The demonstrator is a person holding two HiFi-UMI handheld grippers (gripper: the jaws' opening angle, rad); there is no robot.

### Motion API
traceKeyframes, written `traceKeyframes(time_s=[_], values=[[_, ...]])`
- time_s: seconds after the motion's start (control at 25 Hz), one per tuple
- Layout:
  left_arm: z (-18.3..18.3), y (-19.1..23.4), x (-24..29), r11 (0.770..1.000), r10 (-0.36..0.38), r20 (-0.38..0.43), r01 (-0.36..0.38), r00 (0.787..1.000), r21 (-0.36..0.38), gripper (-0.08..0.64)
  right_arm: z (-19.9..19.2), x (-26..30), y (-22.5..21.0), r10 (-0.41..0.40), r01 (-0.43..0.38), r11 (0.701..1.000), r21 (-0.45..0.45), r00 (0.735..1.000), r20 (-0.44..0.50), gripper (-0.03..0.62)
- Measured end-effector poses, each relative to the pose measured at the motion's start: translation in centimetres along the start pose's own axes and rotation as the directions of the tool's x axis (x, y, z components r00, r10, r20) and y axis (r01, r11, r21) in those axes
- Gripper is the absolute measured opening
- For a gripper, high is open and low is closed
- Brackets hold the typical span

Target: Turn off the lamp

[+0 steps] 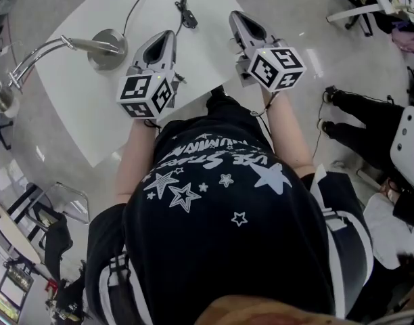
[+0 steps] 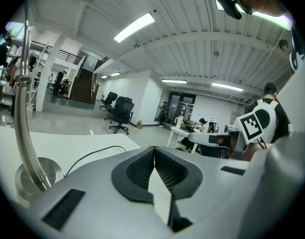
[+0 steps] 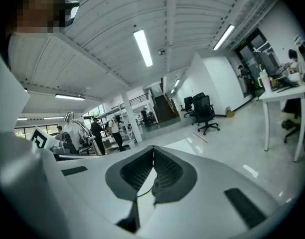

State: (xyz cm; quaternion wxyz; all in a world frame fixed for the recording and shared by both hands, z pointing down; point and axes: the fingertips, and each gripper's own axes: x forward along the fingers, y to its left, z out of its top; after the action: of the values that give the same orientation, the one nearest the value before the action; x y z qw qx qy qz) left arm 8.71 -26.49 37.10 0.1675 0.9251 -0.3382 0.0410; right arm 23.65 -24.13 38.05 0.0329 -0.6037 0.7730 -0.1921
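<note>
Lamp (image 1: 107, 49): upper left of the head view, on the white table (image 1: 92, 114). Round metal base, bent neck (image 1: 38, 54) running off left.
Handling: judged stiff metal with a weighted, steady base and a springy neck. No grasp needed. Press the switch (image 1: 187, 15), probably the black block on the cord (image 1: 136, 5), top centre.
Left hand-held gripper (image 1: 168, 36): clenched, empty, just right of the base.
Right hand-held gripper (image 1: 235, 15): clenched, empty, near the switch.
Writing: starred shirt (image 1: 220, 181) print, unreadable. The marker cubes carry no words.

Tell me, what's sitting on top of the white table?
A shiny silver lamp's round base and a thin black cord with a switch sit on the white table. The grey left gripper and right gripper cover its near edge; anything beneath them is hidden.
</note>
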Motion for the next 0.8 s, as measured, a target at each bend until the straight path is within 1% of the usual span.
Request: traceKeyframes(time_s=[0.2,0.4,0.56,0.8], values=[[-1.3,-0.7,2.5,0.999,0.042,-0.030,-0.042,0.999,-0.007,0.012,0.2,1.7,-2.1,0.053,-0.053,0.999,0.002,0.998,-0.033,0.006],[-2.2,-0.7,4.3,0.992,0.123,-0.031,-0.123,0.992,0.001,0.012,0.1,3.6,-3.2,0.119,-0.119,0.993,0.003,0.991,-0.068,0.006],[-3.6,-0.7,5.3,0.984,0.178,-0.052,-0.177,0.983,0.019,0.012,-0.3,5.1,-3.7,0.173,-0.174,0.985,0.001,0.980,-0.098,0.006],[-5.4,-0.8,6.6,0.981,0.196,-0.070,-0.196,0.978,-0.001,0.014,-1.3,6.5,-3.8,0.240,-0.243,0.970,-0.006,0.960,-0.142,0.006]])
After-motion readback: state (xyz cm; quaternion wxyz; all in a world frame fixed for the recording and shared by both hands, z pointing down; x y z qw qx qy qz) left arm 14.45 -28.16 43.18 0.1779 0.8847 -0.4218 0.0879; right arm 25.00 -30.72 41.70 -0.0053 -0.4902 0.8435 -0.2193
